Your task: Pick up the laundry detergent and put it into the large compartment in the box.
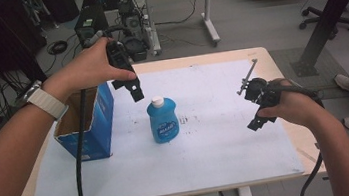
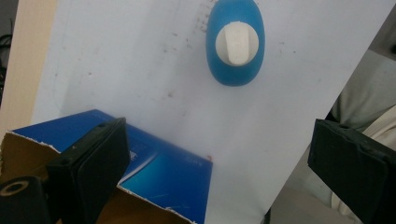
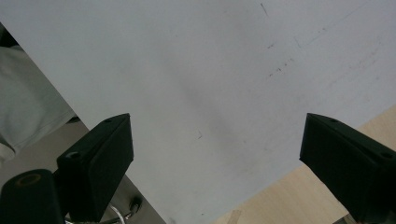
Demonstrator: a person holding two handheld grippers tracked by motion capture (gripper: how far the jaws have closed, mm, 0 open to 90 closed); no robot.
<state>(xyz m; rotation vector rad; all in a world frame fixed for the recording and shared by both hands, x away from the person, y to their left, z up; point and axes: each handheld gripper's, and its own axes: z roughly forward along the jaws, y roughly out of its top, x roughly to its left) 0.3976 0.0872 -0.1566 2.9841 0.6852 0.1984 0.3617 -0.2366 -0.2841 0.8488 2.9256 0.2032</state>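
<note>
Two claws work above one surface (image 1: 258, 57), which carries a white sheet (image 1: 218, 143) as a plain background for the items. The largest item, a blue box (image 1: 96, 127), stands at the sheet's left edge with its top torn open, so it is judged to be the receiving container. Just right of the box, near the sheet's centre, a blue bottle (image 1: 163, 122) stands upright with its white cap (image 1: 157, 101) on top; it touches neither the box nor any claw.

The left claw (image 1: 134, 89) hangs above and left of the bottle, pointing down, its jaws spread wide and holding nothing. In the left gripper view the bottle (image 2: 236, 46) lies ahead of the jaws, so this pose is judged to be an approach for a top grasp. The right claw (image 1: 257, 121) idles well to the right, jaws apart and empty, clear of the left claw's path.
</note>
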